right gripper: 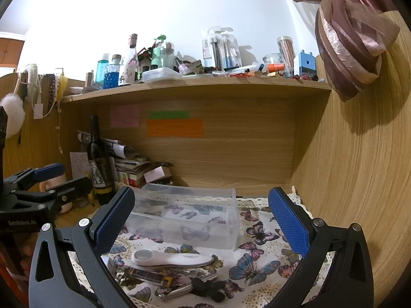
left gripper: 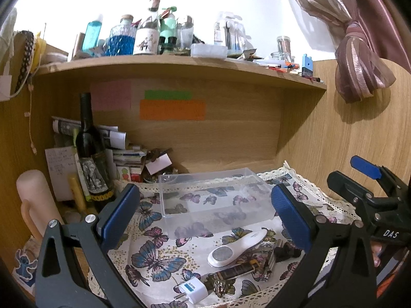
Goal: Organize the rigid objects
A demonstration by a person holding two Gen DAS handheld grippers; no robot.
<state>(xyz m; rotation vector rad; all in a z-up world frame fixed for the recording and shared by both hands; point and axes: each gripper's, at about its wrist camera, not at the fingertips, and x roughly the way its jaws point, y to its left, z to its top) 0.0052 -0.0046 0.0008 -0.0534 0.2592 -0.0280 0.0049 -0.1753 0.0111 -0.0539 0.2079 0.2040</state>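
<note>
A clear plastic box [left gripper: 213,192] stands empty on a butterfly-print cloth [left gripper: 159,254]; it also shows in the right wrist view [right gripper: 185,215]. In front of it lie a white handheld magnifier [left gripper: 236,249], a dark patterned lighter [left gripper: 236,270], a nail clipper [right gripper: 177,291], a black hair clip [left gripper: 285,252] and a white plug adapter [left gripper: 191,292]. The magnifier [right gripper: 172,258] lies just ahead of my right gripper [right gripper: 203,220]. My left gripper [left gripper: 205,213] is open and empty above the cloth. The right gripper is open and empty too, and shows at the right of the left wrist view [left gripper: 372,179].
A dark wine bottle [left gripper: 92,154], stacked papers and boxes [left gripper: 125,154] and a pink candle [left gripper: 36,200] fill the left back corner. A wooden shelf [left gripper: 179,66] above carries many bottles. A wooden side panel [right gripper: 359,179] and a tied curtain [right gripper: 354,38] stand right.
</note>
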